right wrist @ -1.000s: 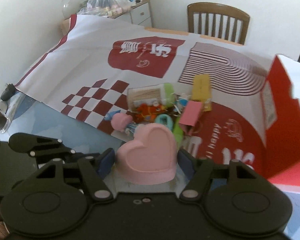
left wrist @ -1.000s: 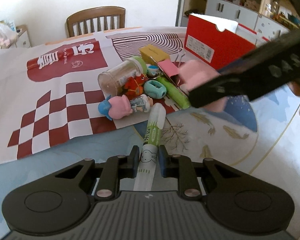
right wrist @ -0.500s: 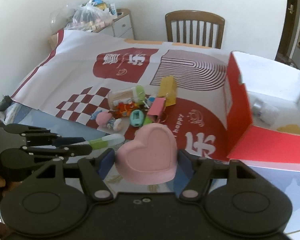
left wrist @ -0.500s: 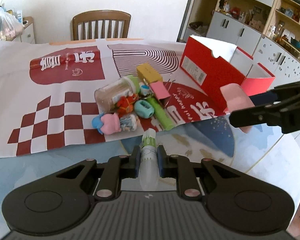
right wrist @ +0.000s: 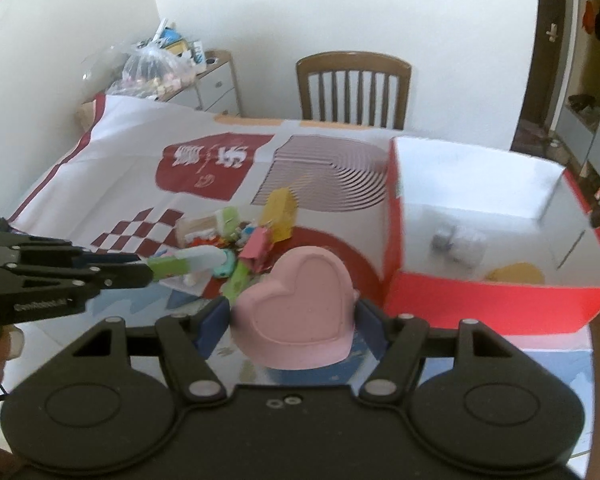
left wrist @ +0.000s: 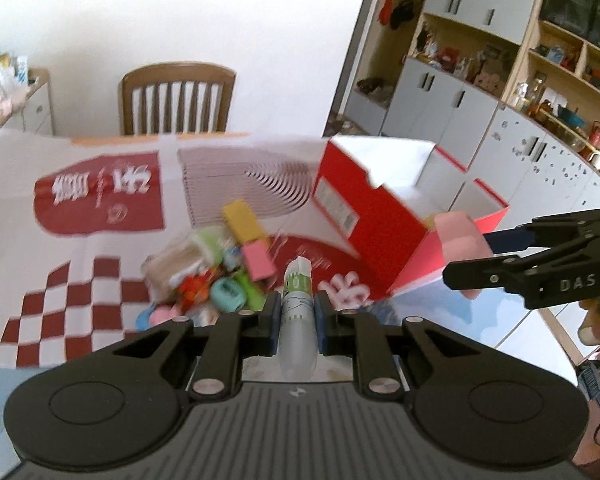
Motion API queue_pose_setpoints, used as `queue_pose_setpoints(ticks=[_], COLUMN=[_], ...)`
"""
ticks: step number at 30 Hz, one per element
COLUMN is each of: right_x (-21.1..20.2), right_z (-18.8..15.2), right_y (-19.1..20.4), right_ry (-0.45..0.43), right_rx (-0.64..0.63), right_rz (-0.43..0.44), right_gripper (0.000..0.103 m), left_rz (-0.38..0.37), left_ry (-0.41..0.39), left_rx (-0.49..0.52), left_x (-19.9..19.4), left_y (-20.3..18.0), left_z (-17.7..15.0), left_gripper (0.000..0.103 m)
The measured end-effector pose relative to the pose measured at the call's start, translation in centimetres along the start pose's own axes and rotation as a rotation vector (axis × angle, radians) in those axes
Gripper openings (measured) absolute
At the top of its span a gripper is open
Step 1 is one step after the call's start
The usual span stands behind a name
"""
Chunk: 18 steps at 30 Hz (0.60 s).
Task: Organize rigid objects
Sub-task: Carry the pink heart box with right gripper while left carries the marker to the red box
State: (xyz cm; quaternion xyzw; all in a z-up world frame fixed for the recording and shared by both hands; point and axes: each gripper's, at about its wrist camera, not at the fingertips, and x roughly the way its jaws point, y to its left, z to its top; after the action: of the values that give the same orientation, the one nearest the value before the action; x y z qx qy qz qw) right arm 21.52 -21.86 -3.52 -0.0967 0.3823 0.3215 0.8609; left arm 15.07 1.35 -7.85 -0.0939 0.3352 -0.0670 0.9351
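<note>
At the left, the left claw [left wrist: 297, 316] was clamped on a white-and-green tube [left wrist: 298, 312], which ran forward between the blue pads with its capped end sticking out ahead. In the right wrist view the same tube [right wrist: 188, 261] hung clear of the bench [right wrist: 540, 364], above the near edge of the heap.

Beyond it, a heap of small things [left wrist: 220, 272] lay on the red-and-white printed cloth [left wrist: 80, 248]: a yellow block [left wrist: 242, 222], a pink block [left wrist: 257, 260], a teal piece [left wrist: 228, 295], a clear jar on its side and some little figures, blurred in both views.

Nearer the middle, the right claw [right wrist: 292, 320] was clamped on a pink heart-shaped box [right wrist: 300, 312], one pad against each flank, and held it off the bench just short of the red box's near wall.

At the right stood the red box [right wrist: 500, 304], open at the top, white inside, already holding a small grey-white item and a yellow one against its near wall.

The step in hand looked like the carry: both pieces picked from the heap and on their way to the red box. The next move would call for lifting each load over the near wall before parting the pads, and for taking the two hands in one after the other, the heart first as it was closer. The wall's top edge was the likely snag, and the tube's projecting end could catch on it.
</note>
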Motion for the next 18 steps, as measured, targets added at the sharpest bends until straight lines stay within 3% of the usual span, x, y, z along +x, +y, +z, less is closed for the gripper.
queue_pose_setpoints(ticks=[18], right_x=[-1.7], right_z=[2.3], right_y=[-9.8], right_ry=[-0.06], right_rx=[0.015], right_rz=[-0.106], right_gripper=[0.069], left_rz=[-0.069], left_ry=[-0.108], left_rx=[0.112], left_x=[3.9], left_y=[-9.8], left_z=[7.4], left_gripper=[0.017])
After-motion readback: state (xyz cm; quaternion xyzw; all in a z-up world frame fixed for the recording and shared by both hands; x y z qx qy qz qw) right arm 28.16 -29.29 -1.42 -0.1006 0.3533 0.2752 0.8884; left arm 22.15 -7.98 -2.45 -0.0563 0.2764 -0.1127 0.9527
